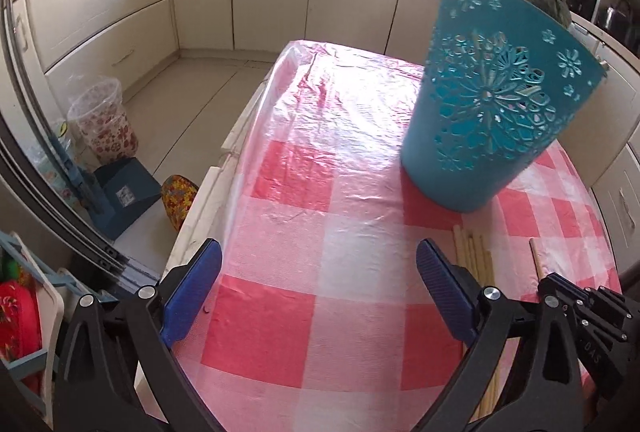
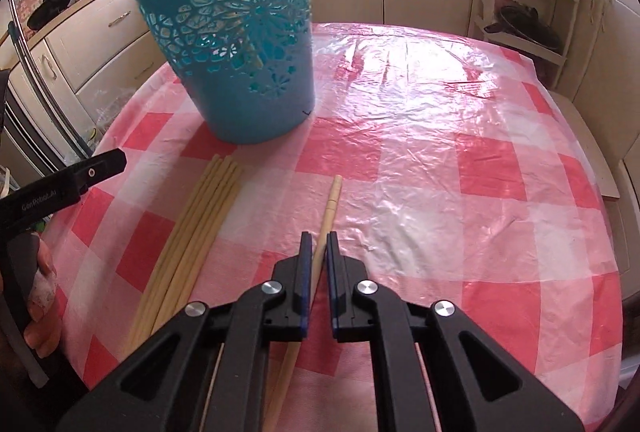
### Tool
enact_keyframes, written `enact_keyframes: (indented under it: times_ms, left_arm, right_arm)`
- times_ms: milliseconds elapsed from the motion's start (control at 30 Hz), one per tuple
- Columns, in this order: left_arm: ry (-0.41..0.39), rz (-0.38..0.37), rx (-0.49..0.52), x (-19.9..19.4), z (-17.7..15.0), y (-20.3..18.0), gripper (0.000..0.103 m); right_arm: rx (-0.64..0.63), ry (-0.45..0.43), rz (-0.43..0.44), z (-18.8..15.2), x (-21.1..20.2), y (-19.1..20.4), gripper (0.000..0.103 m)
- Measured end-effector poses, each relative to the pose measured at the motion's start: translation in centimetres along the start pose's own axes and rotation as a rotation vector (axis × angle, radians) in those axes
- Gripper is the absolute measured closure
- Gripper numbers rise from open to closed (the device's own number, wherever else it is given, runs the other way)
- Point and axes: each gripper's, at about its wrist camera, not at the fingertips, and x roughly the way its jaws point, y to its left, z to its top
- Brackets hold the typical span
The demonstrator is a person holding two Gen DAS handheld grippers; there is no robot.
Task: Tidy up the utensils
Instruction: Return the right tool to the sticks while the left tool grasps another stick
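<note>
right tool (image 2: 317, 241): pinched on single pale wooden chopstick (image 2: 331, 197), lying on checked desk (image 2: 440, 192)
left tool (image 1: 319, 268): apart, empty
target: teal perforated plastic holder (image 2: 240, 44)
risk: thin chopstick pivots, slips when lifted

White lettering reading "GenRobot.AI" runs along the black body of the left tool (image 2: 60, 188), seen at the left edge of the right wrist view. In the left wrist view, the letters "DAS" stand on a black part of the right tool (image 1: 592, 352) at the lower right; whatever else is printed there is cut off. A white label sits on the blue box (image 1: 124, 194) on the floor, but its print is too small to read
</note>
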Motion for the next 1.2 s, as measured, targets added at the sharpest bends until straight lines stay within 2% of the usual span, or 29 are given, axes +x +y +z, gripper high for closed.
enact_keyframes:
  times_ms: [67, 167, 333, 533, 900, 1067, 1200]
  left_arm:
    - [0.003, -0.013, 0.045, -0.4, -0.1, -1.6, 0.01]
    - [-0.036, 0.028, 0.141, -1.1, -0.5, -4.1, 0.01]
    - [-0.007, 0.048, 0.222, -0.5, -1.1, -6.4, 0.01]
    - [0.045, 0.102, 0.256, 1.2, -1.5, -7.0, 0.01]
    - [0.068, 0.1, 0.256, 1.9, -1.7, -7.0, 0.01]
    - [0.096, 0.094, 0.273, 2.4, -1.8, -7.6, 0.018]
    - [0.102, 0.088, 0.25, 2.5, -1.6, -7.2, 0.021]
  right_arm:
    - [0.01, -0.006, 0.009, -0.1, -0.1, -0.1, 0.095]
    - [0.027, -0.007, 0.027, -0.2, -0.1, -0.3, 0.095]
    - [0.062, -0.009, 0.066, -0.4, -0.2, -1.1, 0.095]
    - [0.079, -0.009, 0.087, -0.4, -0.2, -1.4, 0.095]
    - [0.09, -0.009, 0.102, -0.4, -0.2, -1.8, 0.095]
    - [0.091, -0.008, 0.103, -0.4, -0.2, -1.8, 0.095]
    - [0.094, -0.008, 0.106, -0.4, -0.2, -1.8, 0.095]
